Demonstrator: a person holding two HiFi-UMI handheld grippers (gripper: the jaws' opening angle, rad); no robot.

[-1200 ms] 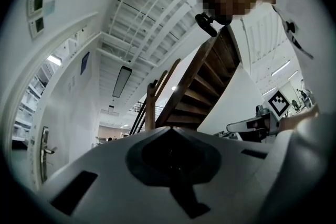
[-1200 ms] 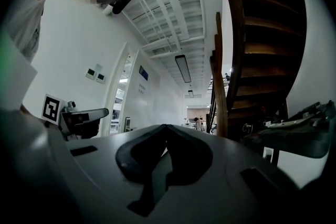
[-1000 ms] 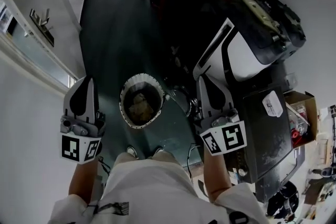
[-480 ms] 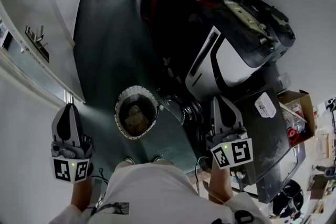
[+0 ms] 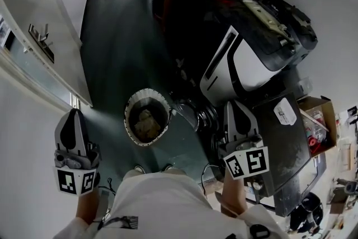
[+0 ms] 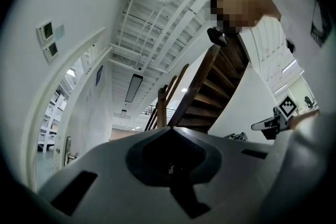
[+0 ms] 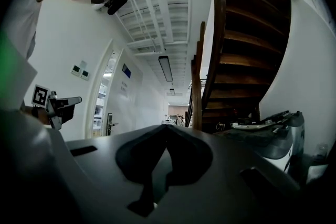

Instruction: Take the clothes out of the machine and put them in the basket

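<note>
Beside the basket (image 5: pixel 130 112), the left tongs (image 5: pixel 72 115) and right tongs (image 5: pixel 235 106) had drawn back, clenched empty, suggesting clothes (image 5: pixel 146 120) were delivered.

dark floor (image 5: pixel 120 36) carries the basket (image 5: pixel 146 92) and machine (image 5: pixel 251 64).

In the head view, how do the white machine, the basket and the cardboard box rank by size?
Largest: white machine.
Next: basket.
Smallest: cardboard box, but nearly the basket's size, so that pair is unsure.

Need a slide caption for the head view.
Left claw and right claw, shut and empty, flank the basket of clothes beside the machine.
</note>
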